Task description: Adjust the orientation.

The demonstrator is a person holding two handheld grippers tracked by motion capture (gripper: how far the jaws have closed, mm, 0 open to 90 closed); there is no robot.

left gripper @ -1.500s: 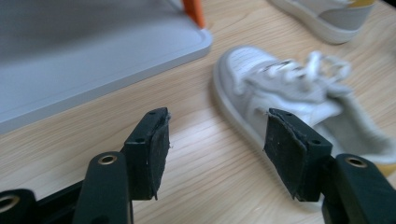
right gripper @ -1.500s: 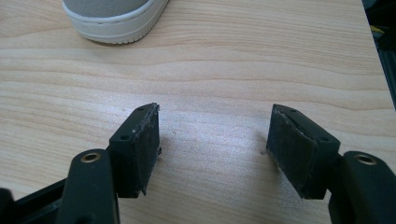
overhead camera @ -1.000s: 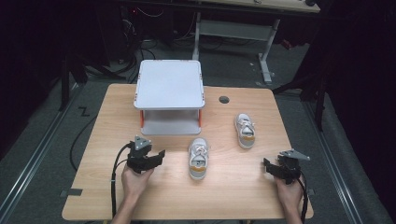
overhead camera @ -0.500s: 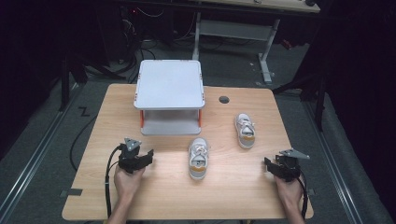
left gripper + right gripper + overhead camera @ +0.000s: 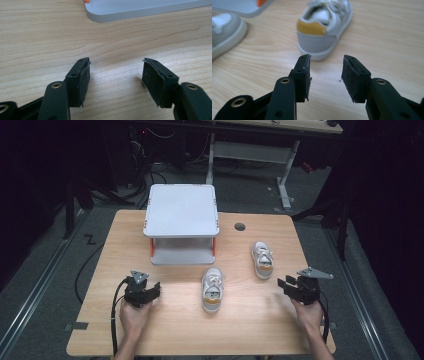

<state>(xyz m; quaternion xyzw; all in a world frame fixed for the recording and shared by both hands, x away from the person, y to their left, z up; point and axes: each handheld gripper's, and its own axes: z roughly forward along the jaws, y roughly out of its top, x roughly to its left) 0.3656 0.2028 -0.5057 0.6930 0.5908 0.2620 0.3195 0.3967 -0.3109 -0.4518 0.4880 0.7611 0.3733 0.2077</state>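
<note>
A: Why are the right tongs [image 5: 325, 72] aimed at the right shoe [image 5: 323, 27]?
B: Empty and just narrowing, they line up on its heel, near the shelf [image 5: 181, 212]. Left tongs [image 5: 116, 77] gape empty over the desk [image 5: 250, 320].

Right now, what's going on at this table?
A person holds a gripper in each hand over a wooden table, and neither has picked anything up. The right gripper points at the heel of the nearer small shoe; its jaws have just been closing, with nothing between them. The left gripper is open above bare wood, facing the grey two-level stand. A second shoe lies mid-table, in front of the stand.
</note>
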